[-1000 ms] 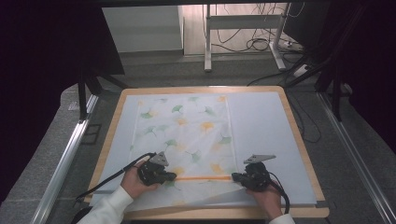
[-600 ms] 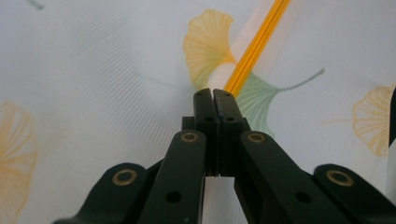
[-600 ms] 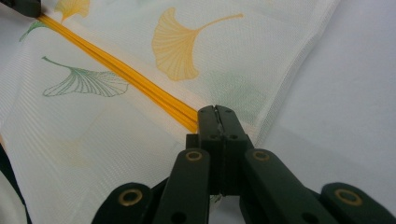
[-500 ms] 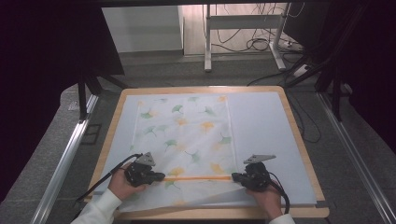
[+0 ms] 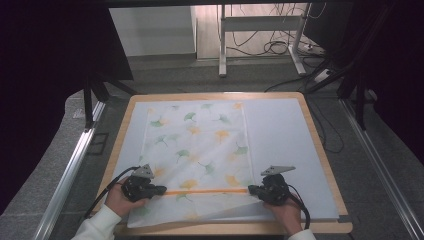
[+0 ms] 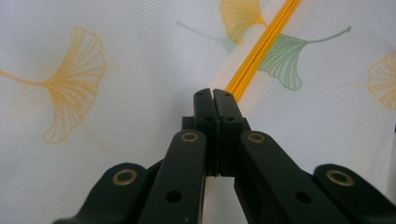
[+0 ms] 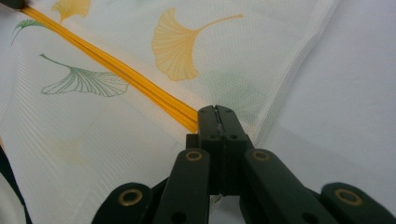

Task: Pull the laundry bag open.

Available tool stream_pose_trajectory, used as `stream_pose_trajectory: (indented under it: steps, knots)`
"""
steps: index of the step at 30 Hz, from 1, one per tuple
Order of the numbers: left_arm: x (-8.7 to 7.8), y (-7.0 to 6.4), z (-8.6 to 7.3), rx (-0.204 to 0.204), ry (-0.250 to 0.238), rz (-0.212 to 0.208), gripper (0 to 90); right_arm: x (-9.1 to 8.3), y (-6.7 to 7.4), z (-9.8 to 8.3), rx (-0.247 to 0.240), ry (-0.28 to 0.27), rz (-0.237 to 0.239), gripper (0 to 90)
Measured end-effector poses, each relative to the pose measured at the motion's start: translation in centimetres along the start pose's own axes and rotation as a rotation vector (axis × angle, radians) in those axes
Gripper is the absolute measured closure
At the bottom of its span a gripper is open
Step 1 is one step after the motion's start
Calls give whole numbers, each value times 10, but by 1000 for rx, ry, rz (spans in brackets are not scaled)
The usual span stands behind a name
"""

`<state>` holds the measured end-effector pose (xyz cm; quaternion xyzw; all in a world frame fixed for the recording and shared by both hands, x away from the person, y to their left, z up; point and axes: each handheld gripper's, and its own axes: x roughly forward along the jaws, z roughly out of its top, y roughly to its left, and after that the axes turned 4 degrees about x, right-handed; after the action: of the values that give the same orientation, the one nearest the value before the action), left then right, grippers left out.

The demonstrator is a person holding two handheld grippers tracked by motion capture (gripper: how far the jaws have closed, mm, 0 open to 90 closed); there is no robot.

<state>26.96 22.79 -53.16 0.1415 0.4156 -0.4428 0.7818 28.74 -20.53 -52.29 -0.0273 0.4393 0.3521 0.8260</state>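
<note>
Across a wooden-edged table (image 5: 320, 135), both grippers (image 5: 159, 190) (image 5: 251, 189) are pinching the ginkgo-print cloth's (image 5: 200, 140) orange stripe (image 5: 207, 191), folding barely begun.

Grey floor (image 5: 165, 75), perhaps carpeted, cables (image 5: 280, 47)

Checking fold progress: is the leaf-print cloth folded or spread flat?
Partly folded: the cloth's near edge is doubled over along the orange stripe; the rest lies spread.
</note>
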Motion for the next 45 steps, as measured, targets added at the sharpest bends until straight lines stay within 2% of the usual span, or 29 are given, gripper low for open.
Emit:
stream_pose_trajectory:
  steps: [7,29,39,45]
  knots:
    - [-6,2,-7,-10,-4,8,900,0,0,0,2,-4,0,899]
    - [-26,16,-36,-83,-32,24,900,0,1,0,-3,-3,-4,899]
    - [-32,19,-43,-88,-31,38,900,0,1,0,0,-3,-3,899]
    - [-37,22,-51,-115,-44,45,900,0,1,0,1,-3,-3,899]
